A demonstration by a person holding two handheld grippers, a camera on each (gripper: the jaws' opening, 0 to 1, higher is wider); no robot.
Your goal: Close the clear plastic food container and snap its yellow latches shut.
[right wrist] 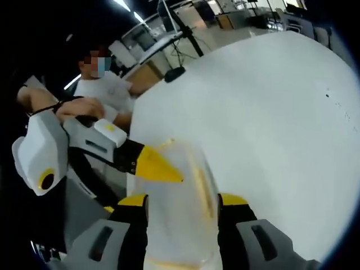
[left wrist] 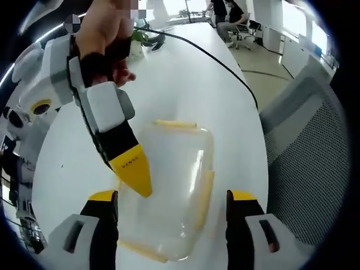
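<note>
Clear plastic container [left wrist: 171, 191], yellow latches [left wrist: 205, 197] along its edges, lies on the white table [left wrist: 185, 73] between the left gripper's [left wrist: 171, 205] spread jaws. The right gripper [left wrist: 138, 177], held by a hand [left wrist: 104, 42], reaches in from upper left, tip on the lid; cannot tell its jaw state here. A mesh chair [left wrist: 315, 146] stands right.

Right gripper view: right gripper [right wrist: 180, 211] jaws apart, straddling the container [right wrist: 180, 202]. Left gripper [right wrist: 157, 167] enters from the left, tip closed on the lid edge.

Open office: white table [left wrist: 185, 67], mesh chair [left wrist: 315, 146], seated person [left wrist: 228, 17].
</note>
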